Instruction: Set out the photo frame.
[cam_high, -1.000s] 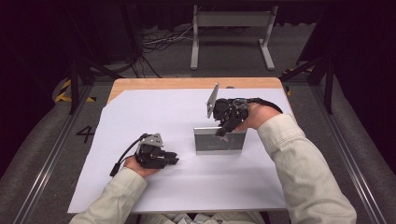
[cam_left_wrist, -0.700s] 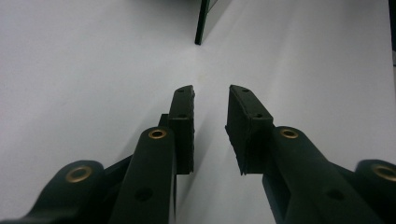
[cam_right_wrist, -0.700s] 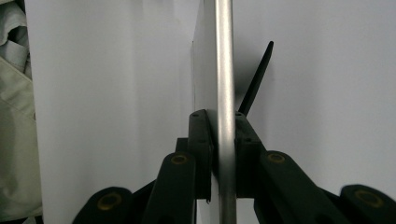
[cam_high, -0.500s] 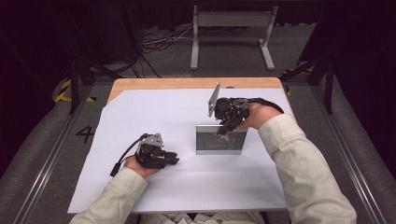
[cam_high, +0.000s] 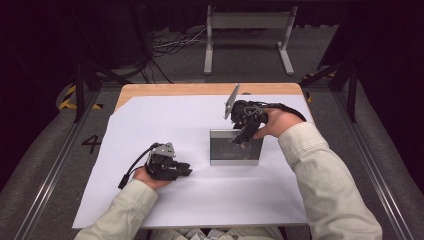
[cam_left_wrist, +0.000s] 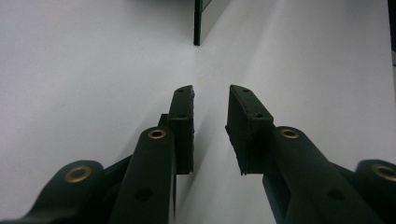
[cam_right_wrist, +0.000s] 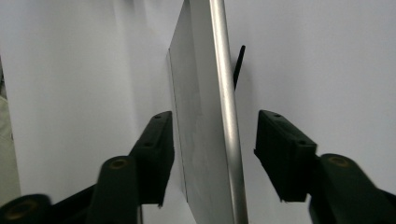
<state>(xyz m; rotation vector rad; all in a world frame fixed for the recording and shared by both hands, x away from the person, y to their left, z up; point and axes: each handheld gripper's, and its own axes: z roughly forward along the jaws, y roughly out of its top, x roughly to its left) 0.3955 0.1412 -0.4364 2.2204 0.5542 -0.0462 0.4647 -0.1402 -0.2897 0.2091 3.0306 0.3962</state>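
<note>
Standing upright on the white sheet (cam_high: 200, 195) that covers the bench (cam_high: 200, 89), a silver-framed panel (cam_high: 236, 147) sits right of centre, its dark glossy face toward the near edge; prob. a picture frame or small mirror, hard to say at this res. Right claw (cam_high: 244, 134) hangs over the panel's top edge, angled down from the far-right side, w/ the right hand (cam_high: 274, 122) behind it and a grey three-cornered plate (cam_high: 231, 100) sticking up at its far side. In the right gripper view the panel (cam_right_wrist: 205, 140) runs edge-on between the two jaws: the jaws have just been opening, the one at that view's left sits just beside the flat face, the other stands clearly apart from the rounded metal edge, so the claw is spread w/ the panel in the gap, not pinched. A thin dark strut (cam_right_wrist: 239, 60) pokes out behind the panel.

Left claw (cam_high: 186, 170) rests low on the sheet, near-left of the panel, well apart from it, pointing right; left hand (cam_high: 150, 175) wraps it, cable (cam_high: 131, 170) trailing off to the left. Left gripper view: jaws part-spread, nothing between them, bare sheet (cam_left_wrist: 93, 56) beneath, panel's edge (cam_left_wrist: 198, 23) seen ahead.
</note>
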